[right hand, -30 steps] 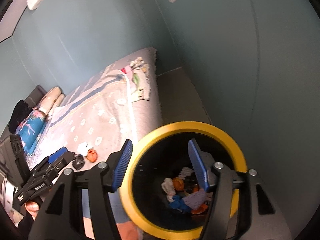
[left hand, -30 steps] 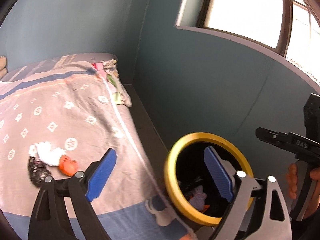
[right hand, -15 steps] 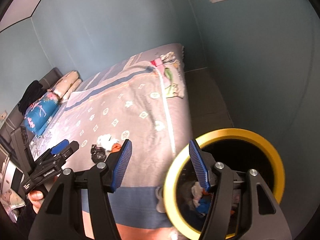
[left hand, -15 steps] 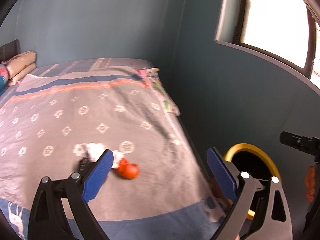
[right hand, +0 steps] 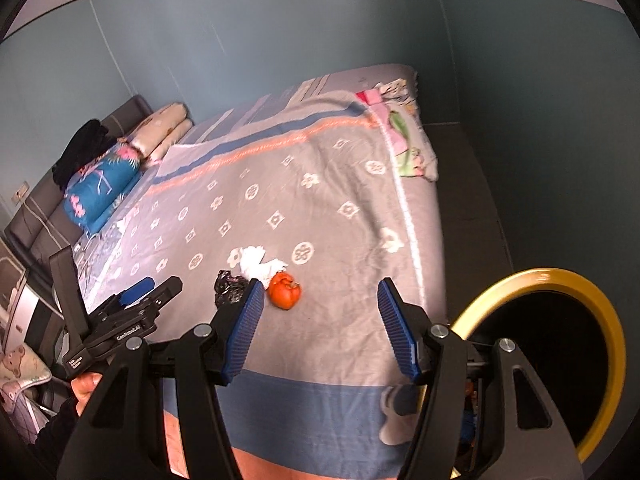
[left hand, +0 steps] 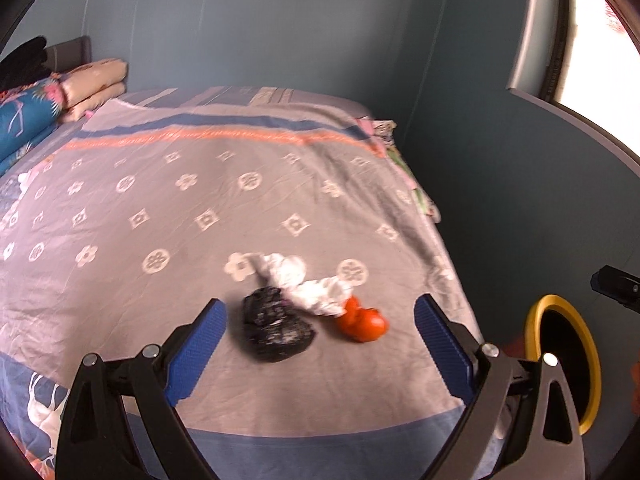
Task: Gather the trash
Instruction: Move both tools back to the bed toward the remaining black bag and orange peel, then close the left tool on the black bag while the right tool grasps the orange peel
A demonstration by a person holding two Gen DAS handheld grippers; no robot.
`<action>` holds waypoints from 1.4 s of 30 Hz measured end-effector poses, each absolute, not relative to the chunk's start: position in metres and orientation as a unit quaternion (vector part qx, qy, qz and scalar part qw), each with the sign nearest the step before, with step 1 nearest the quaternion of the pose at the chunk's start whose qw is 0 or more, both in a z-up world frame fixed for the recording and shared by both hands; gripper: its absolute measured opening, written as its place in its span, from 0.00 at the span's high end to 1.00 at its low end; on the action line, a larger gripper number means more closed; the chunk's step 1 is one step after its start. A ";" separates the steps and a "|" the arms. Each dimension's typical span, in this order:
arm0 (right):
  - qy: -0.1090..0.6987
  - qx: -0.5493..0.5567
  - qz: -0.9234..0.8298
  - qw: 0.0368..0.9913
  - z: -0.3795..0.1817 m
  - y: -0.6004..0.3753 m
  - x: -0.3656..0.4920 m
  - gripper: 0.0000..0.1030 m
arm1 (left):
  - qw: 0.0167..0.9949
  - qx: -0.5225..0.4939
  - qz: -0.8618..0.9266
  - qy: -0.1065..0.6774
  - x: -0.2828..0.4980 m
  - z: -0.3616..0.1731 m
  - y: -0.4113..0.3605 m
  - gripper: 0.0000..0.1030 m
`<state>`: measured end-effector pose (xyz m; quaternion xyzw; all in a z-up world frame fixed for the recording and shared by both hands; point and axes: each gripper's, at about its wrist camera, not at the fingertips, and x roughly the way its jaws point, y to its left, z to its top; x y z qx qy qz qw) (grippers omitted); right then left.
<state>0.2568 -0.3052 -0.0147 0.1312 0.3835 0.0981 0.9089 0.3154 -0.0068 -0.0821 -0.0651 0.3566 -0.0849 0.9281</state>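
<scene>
A: Left gripper (left hand: 320, 344) state?

B: Jaws spread wide, nothing between the pads, no contact. It hangs over the bed (left hand: 120, 280), angled down at the trash pile.

A: Right gripper (right hand: 320, 328)?

B: Also released, about half spread. Blue pads (right hand: 244, 332) are bare, gripping nothing. It's over the near edge of the bed; in its own view the left pad overlaps the pile, but there's no sign of touch.

A: Where's the trash?

B: Three pieces bunched on the grey blanket, toward the near side. Black wad (left hand: 276, 326) on the left, white tissue (left hand: 308, 286) behind it and touching it, orange piece (left hand: 362, 320) on the right, against the tissue. The right view shows the same cluster: black wad (right hand: 229, 293), tissue (right hand: 258, 265), orange piece (right hand: 284, 290).

A: Bin?

B: Yellow-rimmed bin (right hand: 600, 320), dark inside, on the floor off the bed's right edge. In the left view the bin (left hand: 536, 324) sits behind that gripper's right finger. Well apart from the pile.

A: Anything else on the bed?

B: Pillows (right hand: 160, 136) and a folded blue quilt (right hand: 100, 188) at the head, and a floral cloth (right hand: 408, 152) at the far right edge. The left gripper also shows in the right view (right hand: 156, 300), low left, with a hand (right hand: 86, 388) on its grip.
</scene>
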 end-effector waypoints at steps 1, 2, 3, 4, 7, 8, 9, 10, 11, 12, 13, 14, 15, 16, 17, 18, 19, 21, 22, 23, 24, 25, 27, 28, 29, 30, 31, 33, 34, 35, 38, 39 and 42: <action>0.386 0.130 0.100 0.908 -0.016 -0.302 0.260 0.45 | 0.927 -0.067 -0.082 0.359 0.318 -0.086 -0.003 0.11; 0.390 0.128 0.102 0.906 -0.019 -0.296 0.265 0.45 | 0.926 -0.069 -0.078 0.363 0.320 -0.090 0.002 0.11; 0.395 0.127 0.105 0.904 -0.022 -0.291 0.269 0.45 | 0.925 -0.071 -0.074 0.366 0.322 -0.093 0.006 0.11; 0.398 0.125 0.107 0.903 -0.025 -0.287 0.273 0.45 | 0.924 -0.073 -0.069 0.369 0.324 -0.097 0.010 0.11; 0.411 0.120 0.114 0.897 -0.036 -0.273 0.286 0.45 | 0.921 -0.079 -0.058 0.378 0.330 -0.109 0.021 0.11; 0.415 0.119 0.116 0.895 -0.040 -0.270 0.289 0.45 | 0.920 -0.080 -0.055 0.380 0.332 -0.113 0.024 0.11; 0.419 0.118 0.117 0.892 -0.044 -0.266 0.293 0.45 | 0.918 -0.082 -0.052 0.384 0.335 -0.117 0.026 0.11; 0.428 0.116 0.121 0.888 -0.051 -0.259 0.299 0.45 | 0.917 -0.085 -0.050 0.388 0.338 -0.120 0.028 0.11; 0.431 0.115 0.122 0.887 -0.054 -0.257 0.303 0.45 | 0.915 -0.088 -0.049 0.391 0.341 -0.124 0.030 0.11; 0.437 0.110 0.124 0.884 -0.060 -0.250 0.308 0.45 | 0.913 -0.091 -0.048 0.394 0.343 -0.128 0.033 0.11; 0.439 0.107 0.125 0.883 -0.063 -0.247 0.312 0.45 | 0.910 -0.097 -0.048 0.400 0.347 -0.134 0.036 0.11; 0.444 0.101 0.126 0.881 -0.068 -0.243 0.317 0.45 | 0.908 -0.100 -0.046 0.403 0.350 -0.138 0.038 0.11; 0.451 0.099 0.128 0.878 -0.076 -0.237 0.323 0.45 | 0.906 -0.105 -0.044 0.409 0.353 -0.143 0.041 0.11; 0.456 0.099 0.130 0.875 -0.081 -0.234 0.327 0.45 | 0.904 -0.108 -0.044 0.412 0.355 -0.148 0.044 0.11; 0.461 0.100 0.131 0.872 -0.086 -0.231 0.331 0.45 | 0.901 -0.113 -0.042 0.417 0.358 -0.153 0.046 0.11; 0.464 0.100 0.132 0.870 -0.091 -0.230 0.335 0.45 | 0.898 -0.117 -0.041 0.422 0.362 -0.158 0.048 0.11; 0.471 0.100 0.135 0.866 -0.097 -0.226 0.341 0.45 | 0.896 -0.121 -0.040 0.425 0.364 -0.161 0.049 0.11; 0.481 0.097 0.141 0.860 -0.111 -0.216 0.352 0.45 | 0.892 -0.129 -0.040 0.432 0.369 -0.168 0.052 0.11; 0.483 0.095 0.142 0.859 -0.115 -0.214 0.355 0.45 | 0.889 -0.132 -0.041 0.436 0.372 -0.172 0.052 0.11; 0.487 0.092 0.145 0.856 -0.121 -0.210 0.360 0.45 | 0.888 -0.132 -0.040 0.439 0.374 -0.175 0.053 0.11; 0.489 0.090 0.148 0.855 -0.125 -0.207 0.363 0.45 | 0.887 -0.132 -0.040 0.440 0.377 -0.177 0.053 0.11; 0.493 0.087 0.152 0.852 -0.133 -0.202 0.369 0.45 | 0.886 -0.133 -0.041 0.443 0.380 -0.180 0.052 0.11; 0.499 0.082 0.155 0.849 -0.142 -0.196 0.376 0.45 | 0.882 -0.140 -0.044 0.448 0.385 -0.184 0.052 0.11; 0.500 0.081 0.155 0.848 -0.145 -0.193 0.378 0.45 | 0.880 -0.146 -0.047 0.450 0.387 -0.186 0.052 0.11; 0.503 0.080 0.158 0.846 -0.150 -0.190 0.382 0.45 | 0.878 -0.149 -0.049 0.452 0.390 -0.187 0.052 0.11; 0.505 0.079 0.160 0.844 -0.153 -0.189 0.385 0.45 | 0.877 -0.152 -0.051 0.454 0.391 -0.189 0.051 0.11; 0.508 0.077 0.163 0.842 -0.158 -0.186 0.389 0.45 | 0.875 -0.155 -0.054 0.455 0.394 -0.191 0.050 0.11; 0.511 0.073 0.167 0.840 -0.165 -0.181 0.393 0.45 | 0.873 -0.161 -0.058 0.456 0.397 -0.193 0.049 0.11; 0.512 0.071 0.167 0.840 -0.166 -0.180 0.394 0.45 | 0.872 -0.169 -0.060 0.456 0.399 -0.196 0.049 0.11; 0.515 0.064 0.167 0.838 -0.170 -0.176 0.397 0.45 | 0.870 -0.175 -0.063 0.456 0.400 -0.197 0.049 0.11; 0.519 0.057 0.167 0.837 -0.178 -0.172 0.403 0.45 | 0.861 -0.198 -0.076 0.463 0.405 -0.205 0.049 0.12; 0.521 0.057 0.166 0.835 -0.182 -0.172 0.405 0.45 | 0.857 -0.207 -0.079 0.466 0.407 -0.208 0.050 0.12; 0.523 0.059 0.167 0.833 -0.188 -0.171 0.410 0.45 | 0.849 -0.223 -0.087 0.470 0.409 -0.214 0.050 0.16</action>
